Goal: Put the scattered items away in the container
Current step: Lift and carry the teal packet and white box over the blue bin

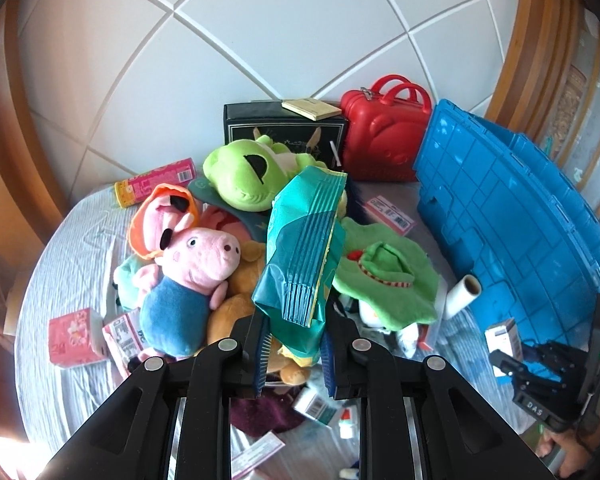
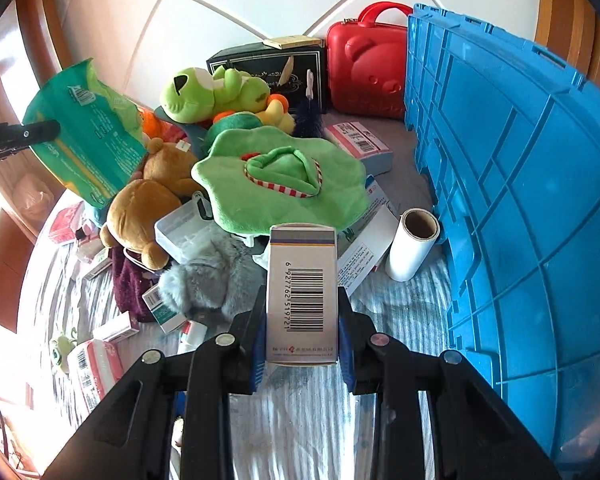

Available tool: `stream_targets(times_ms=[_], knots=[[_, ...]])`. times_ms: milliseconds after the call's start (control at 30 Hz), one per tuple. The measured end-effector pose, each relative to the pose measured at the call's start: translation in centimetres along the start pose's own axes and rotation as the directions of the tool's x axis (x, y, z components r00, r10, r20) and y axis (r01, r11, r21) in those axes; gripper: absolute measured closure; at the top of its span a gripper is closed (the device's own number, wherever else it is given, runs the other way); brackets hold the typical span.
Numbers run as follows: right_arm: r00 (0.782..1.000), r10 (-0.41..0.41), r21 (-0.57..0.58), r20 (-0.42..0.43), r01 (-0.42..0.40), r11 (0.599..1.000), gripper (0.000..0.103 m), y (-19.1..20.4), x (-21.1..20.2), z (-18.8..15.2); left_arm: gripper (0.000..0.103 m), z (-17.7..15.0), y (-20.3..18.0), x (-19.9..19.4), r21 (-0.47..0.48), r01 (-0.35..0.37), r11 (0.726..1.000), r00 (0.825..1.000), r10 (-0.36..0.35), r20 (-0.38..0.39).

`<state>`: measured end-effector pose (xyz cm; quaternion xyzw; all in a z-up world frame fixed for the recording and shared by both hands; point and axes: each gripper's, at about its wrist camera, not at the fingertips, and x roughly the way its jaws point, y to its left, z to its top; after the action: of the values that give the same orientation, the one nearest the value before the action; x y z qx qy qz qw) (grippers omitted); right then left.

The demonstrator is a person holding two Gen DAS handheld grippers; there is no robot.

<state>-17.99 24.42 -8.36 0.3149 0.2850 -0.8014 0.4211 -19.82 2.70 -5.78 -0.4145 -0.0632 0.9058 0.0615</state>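
place: home bedroom | evidence: striped grey bedsheet [image 2: 312, 420]; white padded panelled headboard wall [image 1: 260, 20]; pink pig plush toy [image 1: 188, 276]; green frog plush toy [image 2: 204, 90]; red plastic child's suitcase [image 2: 366, 68]

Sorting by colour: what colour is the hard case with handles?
Red, clearest in the right wrist view.

Bright daylight in both views, strongest from lower left; blown-out glare patch at left edge of the bed sheet [image 2: 60, 280]. Heavy fisheye bending, dark vignette corners. Centre sharp, slight blur at edges. Sheen on the blue crate [image 1: 500, 208]. Soft shadows.
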Motion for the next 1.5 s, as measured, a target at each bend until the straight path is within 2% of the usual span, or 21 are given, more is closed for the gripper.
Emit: stream_targets(times_ms=[433, 933, 1267, 1500], knots=[[0.995, 0.049, -0.055, 0.085, -0.044, 0.997, 0.075, 1.6, -4.3, 2.9, 0.082, 1.7, -0.1, -4.9, -0.027, -0.028, 0.999, 0.997, 0.03, 0.073], [0.981, 0.122, -0.117, 0.154, -0.104, 0.988, 0.075, 0.7, -7.4, 6.2, 0.082, 5.0, -3.5, -9.8, -0.032, -0.095, 0.995, 0.983, 0.099, 0.155], [0.965, 0.165, -0.141, 0.205, -0.138, 0.98, 0.075, -1.7, -9.4, 8.8, 0.082, 7.2, -6.3, -10.4, -0.039, -0.113, 0.993, 0.973, 0.118, 0.199], [0.946, 0.202, -0.163, 0.255, -0.164, 0.973, 0.075, -3.8, -11.4, 10.8, 0.082, 9.1, -9.5, -10.2, -0.025, -0.112, 0.993, 0.968, 0.115, 0.224]])
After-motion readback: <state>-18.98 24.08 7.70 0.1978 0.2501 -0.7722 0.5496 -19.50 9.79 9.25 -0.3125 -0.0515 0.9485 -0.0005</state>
